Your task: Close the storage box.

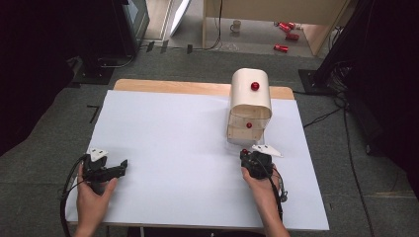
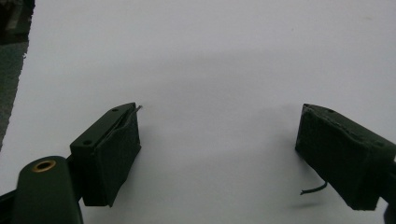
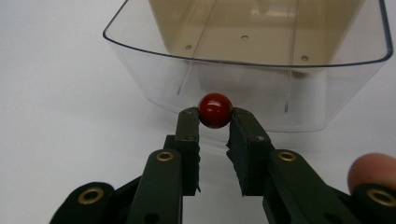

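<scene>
Right gripper [image 3: 214,122]: jaws clenched on a small glossy red ball knob [image 3: 215,110], which sits pinched between the two black tips. The knob belongs to the front of a clear plastic drawer [image 3: 140,65], pulled out of a cream rounded-top box [image 1: 250,96] that stands at the far right of the white-covered bench [image 1: 173,128]. In the high view, the right gripper [image 1: 245,153] sits just in front of the drawer, held by the person's right hand [image 1: 261,183]. A second red knob [image 1: 255,86] shows on top of the box and a third [image 1: 249,125] lower on its front. Left gripper [image 2: 217,154]: jaws released and wide apart, nothing between them, bare white bench surface beneath. In the high view, it [image 1: 123,166] rests near the bench's left front corner in the left hand [image 1: 92,195], well apart from the box.
</scene>
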Demonstrator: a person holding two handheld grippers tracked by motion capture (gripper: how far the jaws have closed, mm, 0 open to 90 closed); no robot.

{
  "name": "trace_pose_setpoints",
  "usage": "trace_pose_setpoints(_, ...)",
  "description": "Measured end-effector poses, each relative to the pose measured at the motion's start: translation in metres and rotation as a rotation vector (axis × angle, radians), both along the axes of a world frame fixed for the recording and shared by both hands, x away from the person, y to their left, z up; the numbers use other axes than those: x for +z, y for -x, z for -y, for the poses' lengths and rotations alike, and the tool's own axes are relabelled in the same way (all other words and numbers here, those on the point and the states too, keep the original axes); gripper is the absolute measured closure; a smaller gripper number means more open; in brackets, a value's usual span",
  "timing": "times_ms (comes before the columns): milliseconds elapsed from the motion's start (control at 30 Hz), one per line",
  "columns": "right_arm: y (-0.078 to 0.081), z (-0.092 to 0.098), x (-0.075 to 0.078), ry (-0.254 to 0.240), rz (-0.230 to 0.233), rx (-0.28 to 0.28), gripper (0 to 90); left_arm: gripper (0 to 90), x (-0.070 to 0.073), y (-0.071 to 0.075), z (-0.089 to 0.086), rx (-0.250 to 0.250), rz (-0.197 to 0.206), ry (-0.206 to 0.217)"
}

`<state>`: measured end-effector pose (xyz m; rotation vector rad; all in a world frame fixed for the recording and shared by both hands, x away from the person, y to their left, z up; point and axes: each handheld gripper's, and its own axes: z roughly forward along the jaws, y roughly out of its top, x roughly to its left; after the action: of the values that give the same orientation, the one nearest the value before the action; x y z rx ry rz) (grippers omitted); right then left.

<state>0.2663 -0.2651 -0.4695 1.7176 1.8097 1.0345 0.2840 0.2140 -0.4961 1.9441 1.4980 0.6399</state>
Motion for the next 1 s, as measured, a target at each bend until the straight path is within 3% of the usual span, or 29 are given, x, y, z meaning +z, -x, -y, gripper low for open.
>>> trace_pose_setpoints(1000, -0.034, 0.002, 0.000, 0.013, 0.003, -0.020, 75.7, 13.8, 0.000, 0.000, 0.000, 0.000, 0.001, 0.000)
